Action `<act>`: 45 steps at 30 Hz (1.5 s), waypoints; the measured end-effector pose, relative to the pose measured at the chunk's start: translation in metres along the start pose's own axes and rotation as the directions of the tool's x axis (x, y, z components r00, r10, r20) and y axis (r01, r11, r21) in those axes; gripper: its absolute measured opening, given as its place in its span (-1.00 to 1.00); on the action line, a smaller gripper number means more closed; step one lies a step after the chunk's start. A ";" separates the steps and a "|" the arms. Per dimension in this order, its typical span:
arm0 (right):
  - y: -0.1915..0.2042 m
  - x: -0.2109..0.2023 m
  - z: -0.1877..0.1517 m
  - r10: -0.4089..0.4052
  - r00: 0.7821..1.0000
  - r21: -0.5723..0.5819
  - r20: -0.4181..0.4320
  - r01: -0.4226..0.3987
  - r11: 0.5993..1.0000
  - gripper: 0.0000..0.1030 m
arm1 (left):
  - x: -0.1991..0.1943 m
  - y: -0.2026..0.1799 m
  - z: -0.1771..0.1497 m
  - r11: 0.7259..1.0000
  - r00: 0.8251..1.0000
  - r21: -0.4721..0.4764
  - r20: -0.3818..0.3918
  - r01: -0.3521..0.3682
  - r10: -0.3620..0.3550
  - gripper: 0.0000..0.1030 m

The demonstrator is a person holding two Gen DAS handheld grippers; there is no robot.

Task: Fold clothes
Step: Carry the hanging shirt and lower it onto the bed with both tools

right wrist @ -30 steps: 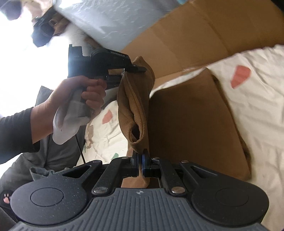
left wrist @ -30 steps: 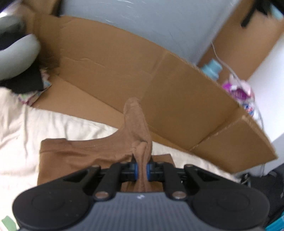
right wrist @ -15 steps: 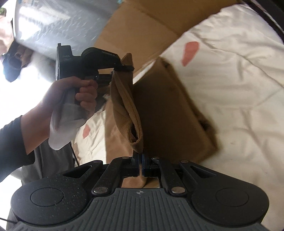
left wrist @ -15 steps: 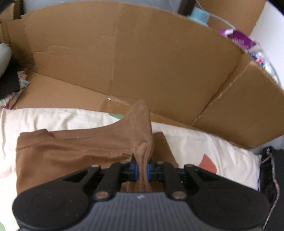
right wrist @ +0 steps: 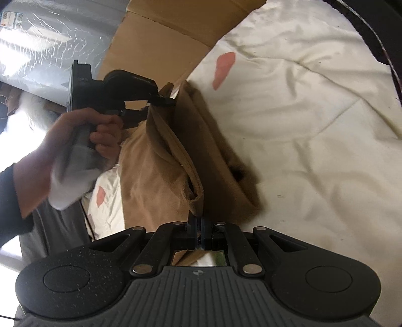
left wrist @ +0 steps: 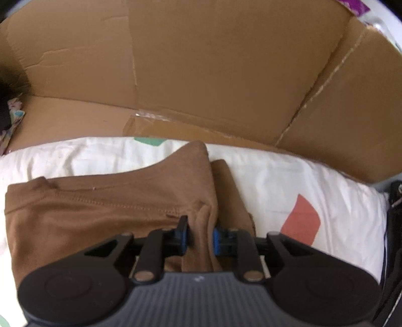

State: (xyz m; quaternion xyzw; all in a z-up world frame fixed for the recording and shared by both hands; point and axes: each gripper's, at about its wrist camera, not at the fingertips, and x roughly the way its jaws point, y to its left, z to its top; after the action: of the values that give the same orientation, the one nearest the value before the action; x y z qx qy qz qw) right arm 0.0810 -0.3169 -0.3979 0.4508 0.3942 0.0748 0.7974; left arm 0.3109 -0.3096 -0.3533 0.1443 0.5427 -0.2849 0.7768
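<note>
Nothing readable on my feeds right now

I am scanning both wrist views and finding no legible text: a small pale emblem is showing on each gripper body (right wrist: 198, 272), too tiny to make out, and a sticker with coloured squares is sitting on the plastic-wrapped panel (right wrist: 11, 18) at the upper left of the right view (blurred, possibly codes, though I cannot tell).

Soft daylight, blown-out glare at right-wrist view's left edge (window side), fisheye-bent borders, slight motion blur throughout
</note>
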 end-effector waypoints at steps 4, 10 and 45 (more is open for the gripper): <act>-0.001 -0.001 -0.004 -0.019 1.000 -0.014 -0.008 0.019 1.000 -1.00 | -0.001 -0.007 0.003 1.000 0.999 0.027 -0.039 -0.004 0.005 -0.67; 0.009 -0.005 0.001 -0.049 0.999 -0.059 -0.002 0.049 0.997 -0.85 | 0.003 -0.010 0.003 1.000 0.998 0.019 -0.064 -0.016 0.017 -0.77; -0.014 -0.018 0.000 -0.092 0.994 0.003 0.057 0.092 0.996 -0.95 | 0.027 -0.019 0.011 0.992 0.994 -0.113 -0.094 0.048 -0.059 -0.79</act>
State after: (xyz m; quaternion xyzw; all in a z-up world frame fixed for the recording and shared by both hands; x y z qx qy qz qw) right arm 0.0659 -0.3337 -0.3982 0.4345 0.3916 0.0250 0.8107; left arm 0.3146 -0.3386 -0.3724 0.0999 0.5984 -0.2678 0.7485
